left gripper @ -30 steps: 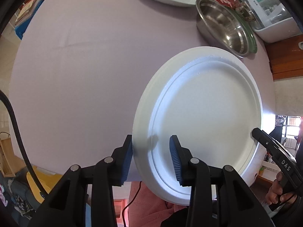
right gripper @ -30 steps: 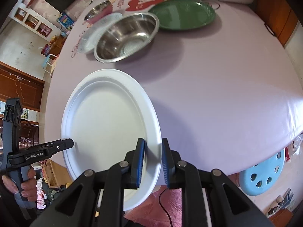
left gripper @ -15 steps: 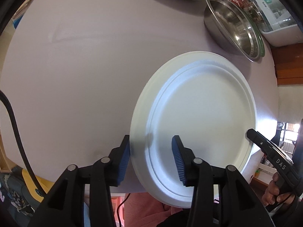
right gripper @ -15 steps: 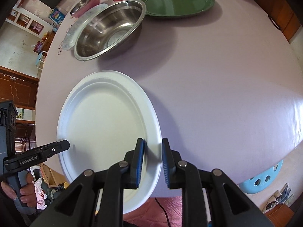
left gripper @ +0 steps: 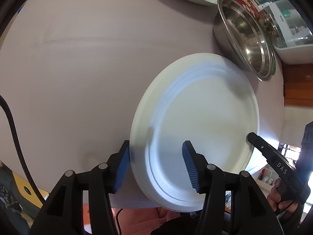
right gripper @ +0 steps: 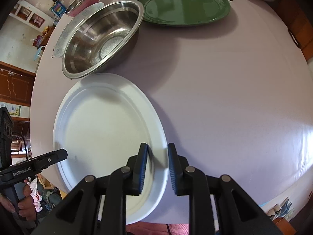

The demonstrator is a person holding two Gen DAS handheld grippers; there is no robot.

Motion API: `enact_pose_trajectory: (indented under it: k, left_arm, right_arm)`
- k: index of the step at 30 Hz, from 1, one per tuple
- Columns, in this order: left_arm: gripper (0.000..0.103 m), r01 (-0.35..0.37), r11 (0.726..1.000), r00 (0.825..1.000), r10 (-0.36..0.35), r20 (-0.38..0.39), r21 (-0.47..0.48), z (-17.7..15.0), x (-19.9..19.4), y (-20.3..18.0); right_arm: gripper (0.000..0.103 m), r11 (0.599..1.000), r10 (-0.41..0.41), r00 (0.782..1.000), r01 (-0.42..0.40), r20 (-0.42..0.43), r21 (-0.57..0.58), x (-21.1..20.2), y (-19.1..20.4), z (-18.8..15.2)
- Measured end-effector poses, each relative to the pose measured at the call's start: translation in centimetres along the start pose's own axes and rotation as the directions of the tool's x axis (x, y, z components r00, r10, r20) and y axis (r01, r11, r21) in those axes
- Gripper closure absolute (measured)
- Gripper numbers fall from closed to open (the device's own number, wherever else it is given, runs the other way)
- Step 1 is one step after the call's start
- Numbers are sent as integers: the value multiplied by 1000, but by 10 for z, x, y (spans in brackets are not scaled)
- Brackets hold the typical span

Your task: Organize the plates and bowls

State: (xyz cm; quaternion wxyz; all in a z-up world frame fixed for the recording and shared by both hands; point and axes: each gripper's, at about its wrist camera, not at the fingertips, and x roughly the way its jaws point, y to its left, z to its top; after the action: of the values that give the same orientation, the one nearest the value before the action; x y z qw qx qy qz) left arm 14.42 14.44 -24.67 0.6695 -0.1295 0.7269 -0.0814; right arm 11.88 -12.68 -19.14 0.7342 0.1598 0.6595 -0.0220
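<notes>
Straddling the white plate's [left gripper: 203, 133] opposite rims, the left gripper's [left gripper: 156, 166] jaws are opening wide, while the right gripper's [right gripper: 157, 168] are standing narrowly apart on the worktop [right gripper: 225, 98].

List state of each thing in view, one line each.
white foam plate: flat on table, upright, empty
left gripper: jaws just opening, astride plate rim
right gripper: narrow, rim between pads
steel bowl: upright, empty
green plate: flat, empty

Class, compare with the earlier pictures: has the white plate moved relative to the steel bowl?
Yes. The white plate has closed in on the steel bowl; its far rim now nearly meets the bowl's.
</notes>
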Motion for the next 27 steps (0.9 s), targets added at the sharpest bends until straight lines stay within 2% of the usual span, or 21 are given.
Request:
enact_pose_trajectory:
  k: [6, 15, 18, 23, 27]
  left_arm:
    - [51, 19, 1000, 999, -18, 33, -25, -4, 2, 6]
    - [51, 3, 999, 989, 4, 151, -44, -34, -21, 7]
    - [51, 4, 1000, 979, 1, 204, -26, -51, -42, 9]
    - [51, 50, 999, 964, -47, 262, -5, -68, -68, 22]
    - [51, 62, 998, 939, -66, 337, 23, -81, -79, 13]
  right_arm:
    - [81, 1000, 7, 1000, -7, -2, -18, -1, -3, 4]
    - [81, 1000, -9, 1000, 9, 20, -2, -1, 2, -2]
    - [81, 1000, -19, 999, 18, 40, 12, -5, 3, -5]
    - [81, 998, -47, 994, 43, 103, 44, -19, 0, -13]
    - [81, 996, -63, 986, 52, 157, 69, -31, -3, -24]
